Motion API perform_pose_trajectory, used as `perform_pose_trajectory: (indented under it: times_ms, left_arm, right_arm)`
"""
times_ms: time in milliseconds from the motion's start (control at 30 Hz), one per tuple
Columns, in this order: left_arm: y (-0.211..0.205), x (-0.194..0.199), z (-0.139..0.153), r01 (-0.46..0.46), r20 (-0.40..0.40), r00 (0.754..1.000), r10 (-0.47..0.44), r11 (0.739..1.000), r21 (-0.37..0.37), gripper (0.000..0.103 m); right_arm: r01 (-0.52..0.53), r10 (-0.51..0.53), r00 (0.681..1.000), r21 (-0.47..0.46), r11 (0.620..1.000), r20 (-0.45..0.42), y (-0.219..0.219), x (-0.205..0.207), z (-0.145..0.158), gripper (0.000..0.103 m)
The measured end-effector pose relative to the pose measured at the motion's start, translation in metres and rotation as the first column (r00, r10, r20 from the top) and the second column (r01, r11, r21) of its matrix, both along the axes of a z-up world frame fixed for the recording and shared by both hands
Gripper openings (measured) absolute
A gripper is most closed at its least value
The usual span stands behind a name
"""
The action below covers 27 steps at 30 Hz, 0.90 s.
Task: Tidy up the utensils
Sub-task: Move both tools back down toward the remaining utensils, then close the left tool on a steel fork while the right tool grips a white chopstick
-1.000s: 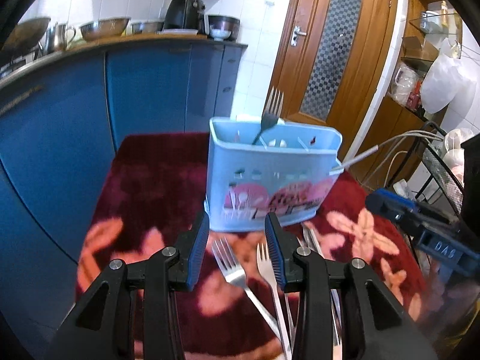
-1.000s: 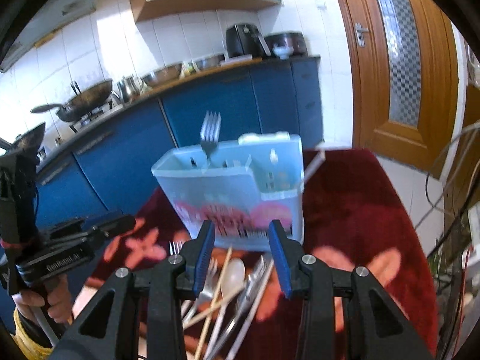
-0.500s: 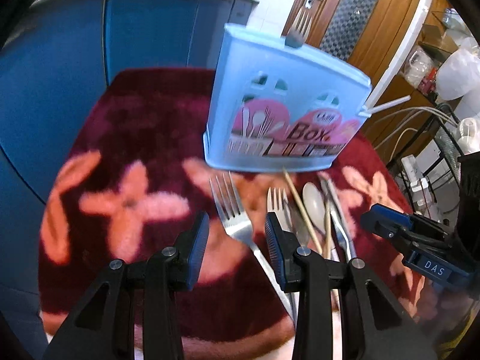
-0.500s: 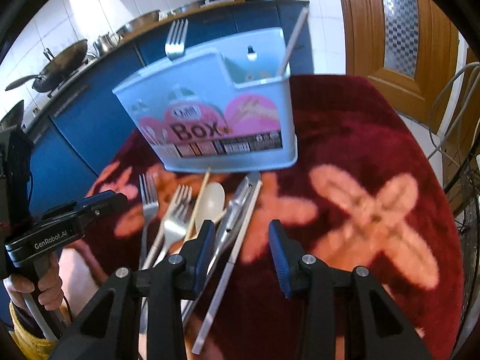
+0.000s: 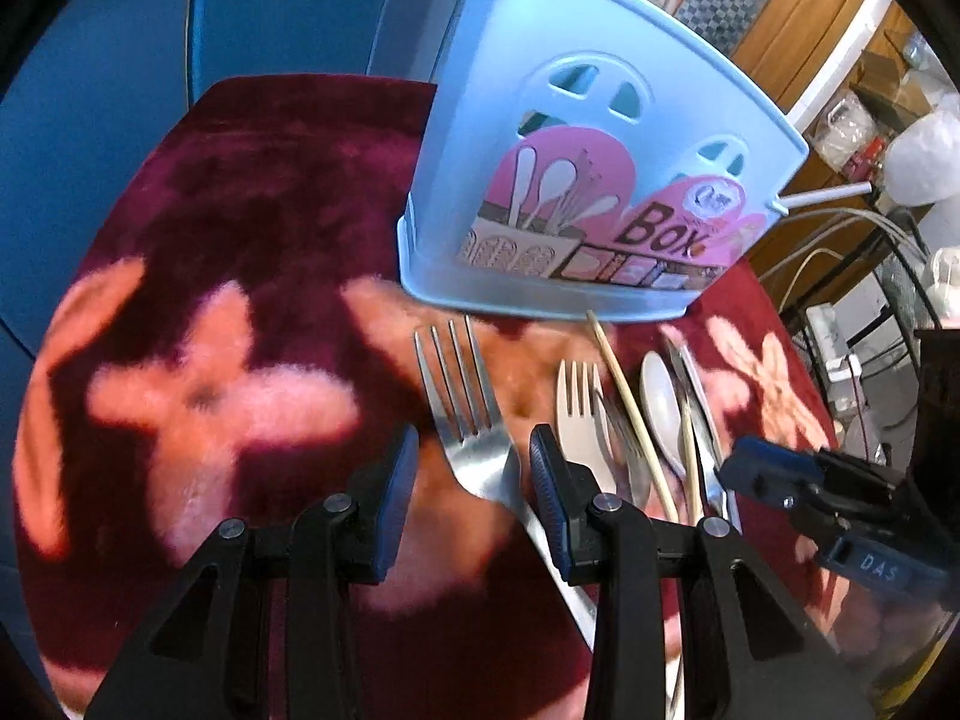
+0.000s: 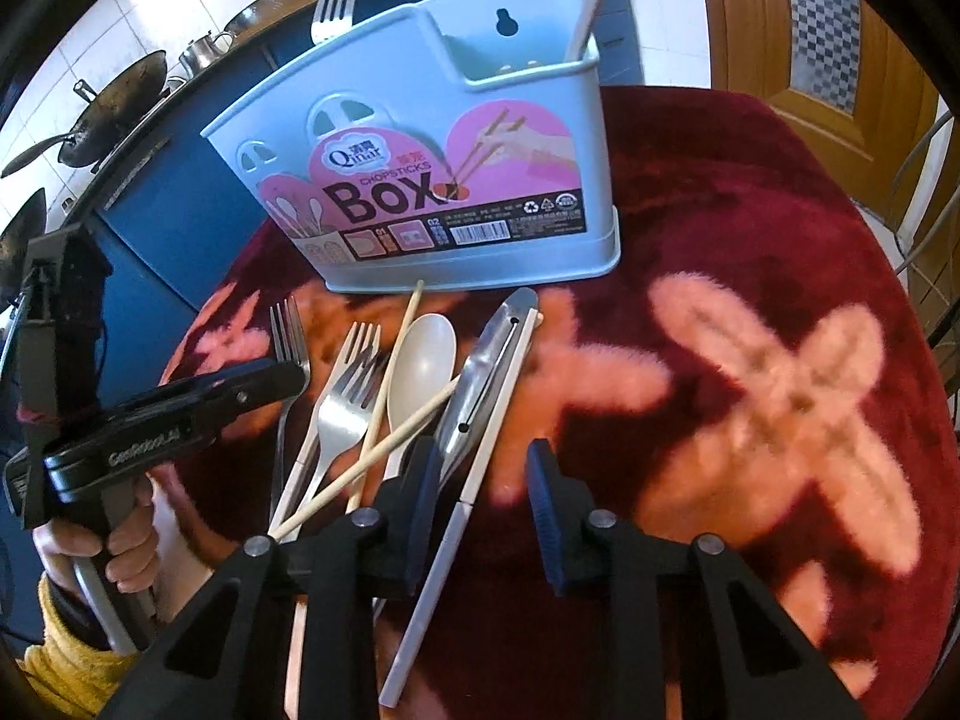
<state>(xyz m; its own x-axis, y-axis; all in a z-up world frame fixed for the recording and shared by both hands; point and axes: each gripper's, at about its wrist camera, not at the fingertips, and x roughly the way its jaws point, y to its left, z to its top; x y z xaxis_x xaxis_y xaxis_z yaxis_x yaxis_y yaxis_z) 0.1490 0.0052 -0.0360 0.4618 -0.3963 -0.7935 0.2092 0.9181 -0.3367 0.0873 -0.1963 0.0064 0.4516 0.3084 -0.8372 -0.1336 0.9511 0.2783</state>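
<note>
A light blue utensil box stands upright on the cloth, with a steel fork and a white chopstick sticking out of it. In front of it lie a steel fork, a beige fork, wooden chopsticks, a beige spoon, a steel knife and a white chopstick. My left gripper hangs open over the steel fork's neck. My right gripper is closing, the white chopstick lying between its jaws near the left pad, not pressed.
A dark red plush cloth with pink flowers covers the round table. Blue cabinets stand behind it, with woks on the counter. A wooden door and a wire rack with cables are to the right.
Both grippers have sunk toward the table and tipped downward, so the loose utensils now fill the lower views. The right jaws have narrowed a little.
</note>
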Motion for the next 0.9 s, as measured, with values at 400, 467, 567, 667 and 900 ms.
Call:
perform_pose_trajectory:
  times_ms: [400,467,567,667,900]
  left_arm:
    - [0.002,0.006,0.000,0.004,0.032,0.999,-0.002,0.998,-0.068,0.005]
    - [0.002,0.005,0.002,0.012,0.039,0.999,-0.010,0.998,-0.068,0.004]
    - [-0.004,0.003,0.003,0.039,0.041,0.999,-0.036,0.998,-0.057,0.003]
    - [-0.011,0.002,0.002,0.043,0.036,0.998,-0.041,0.998,-0.044,0.003]
    - [-0.013,0.002,0.001,0.037,0.037,0.999,-0.036,0.998,-0.051,0.004]
  right_arm:
    - [-0.013,0.014,0.998,0.002,1.000,-0.064,-0.007,-0.006,0.000,0.029]
    - [-0.025,0.024,0.997,-0.014,1.000,-0.071,-0.003,-0.004,0.000,0.029]
    - [-0.042,0.039,0.995,-0.031,0.999,-0.093,0.002,0.002,-0.003,0.029]
    - [-0.057,0.051,0.994,-0.052,0.997,-0.100,0.006,0.008,-0.005,0.028]
    - [-0.048,0.042,0.994,-0.058,0.997,-0.104,0.000,0.011,-0.005,0.010]
